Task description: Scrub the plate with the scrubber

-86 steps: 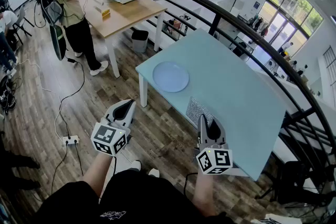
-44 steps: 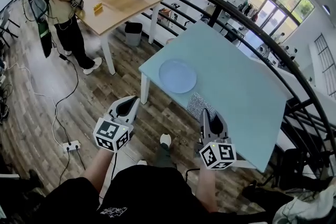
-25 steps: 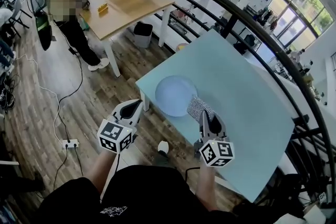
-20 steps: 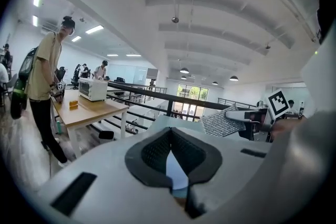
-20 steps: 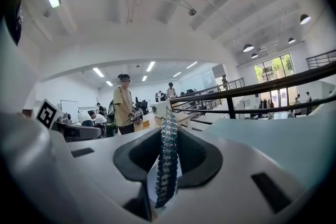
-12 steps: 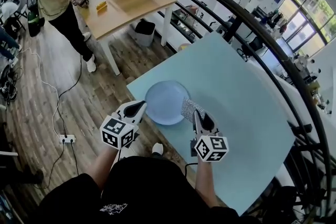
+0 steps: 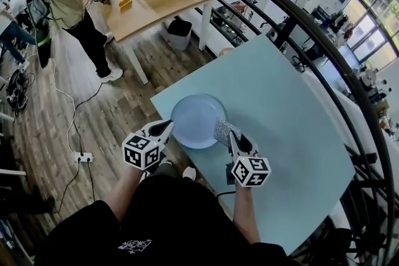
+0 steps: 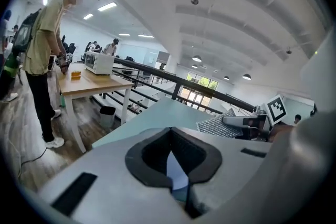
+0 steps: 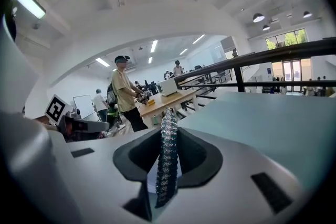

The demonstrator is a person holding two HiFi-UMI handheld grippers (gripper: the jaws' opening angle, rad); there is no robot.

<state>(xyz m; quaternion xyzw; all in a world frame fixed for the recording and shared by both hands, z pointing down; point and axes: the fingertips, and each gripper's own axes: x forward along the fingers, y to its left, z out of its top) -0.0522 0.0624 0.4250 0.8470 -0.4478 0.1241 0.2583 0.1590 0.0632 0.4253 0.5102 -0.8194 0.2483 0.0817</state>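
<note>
Nearest: right tongs are clamped shut on the scrubber, a silvery mesh pad pinched edge-on. Most of it sticks out past the tips, with its free end at the right rim of the plate; whether it touches can't be told. The left tongs are closed with nothing visibly in them, tip just beside the plate's near-left rim, contact unconfirmed. The plate is pale blue, lies flat close to the near corner of the bench, and looks bare. Judged step: get the scrubber onto the plate and start rubbing. The pad looks floppy and is held by one edge, so the person should roll the right tongs to land its flat face, not its edge. Light pressure, small circles from centre to rim. The plate looks smooth and will likely skate, so brace the rim with the left tongs and stroke away from the bench corner.
</note>
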